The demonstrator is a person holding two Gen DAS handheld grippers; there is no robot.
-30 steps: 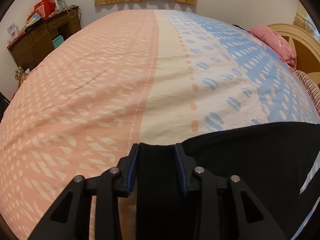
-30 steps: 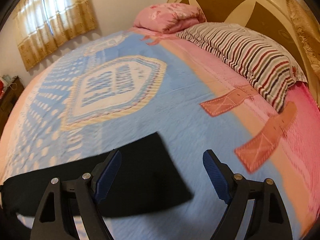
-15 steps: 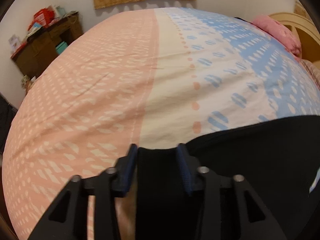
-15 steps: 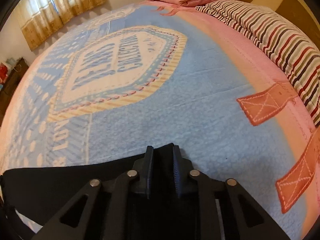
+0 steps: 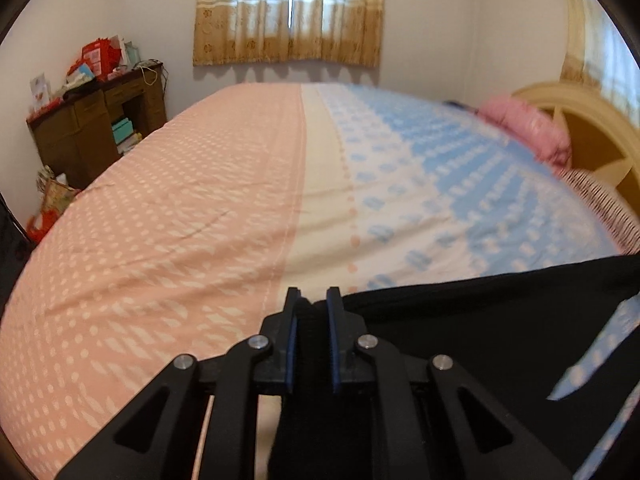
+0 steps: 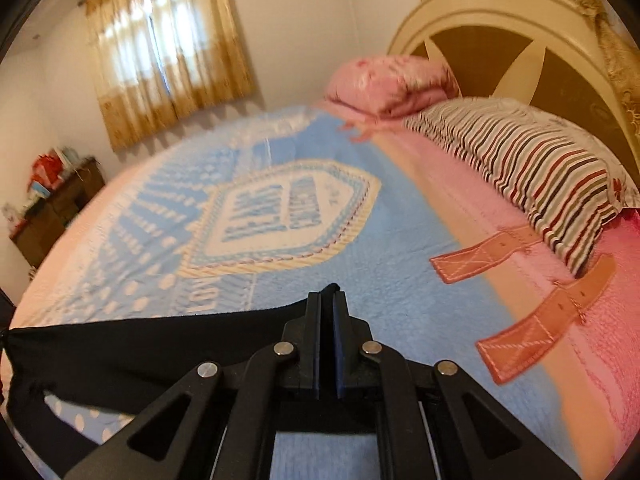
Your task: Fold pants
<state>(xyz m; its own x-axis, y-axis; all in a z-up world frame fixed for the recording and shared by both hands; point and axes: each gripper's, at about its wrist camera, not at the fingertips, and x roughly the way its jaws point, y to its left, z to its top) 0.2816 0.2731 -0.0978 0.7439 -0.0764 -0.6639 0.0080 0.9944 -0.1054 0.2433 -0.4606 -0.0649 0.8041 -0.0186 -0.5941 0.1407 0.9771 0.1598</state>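
The black pants (image 5: 480, 328) hang stretched between my two grippers, lifted above the bed. My left gripper (image 5: 312, 300) is shut on one end of the pants, with dark fabric bunched between its blue pads. My right gripper (image 6: 327, 298) is shut on the other end of the pants (image 6: 140, 344), which run off to the left as a taut black band. The blanket shows through gaps under the cloth in both views.
The bed is covered by a pink and blue blanket (image 5: 200, 208) with a crest print (image 6: 280, 216). A striped pillow (image 6: 532, 168) and a pink pillow (image 6: 392, 80) lie by the headboard (image 6: 520, 40). A cluttered wooden dresser (image 5: 96, 128) stands at the far left.
My right gripper closed on the pants' end. Both grippers then rose, lifting the pants off the blanket; the views tilted up toward the window and headboard.
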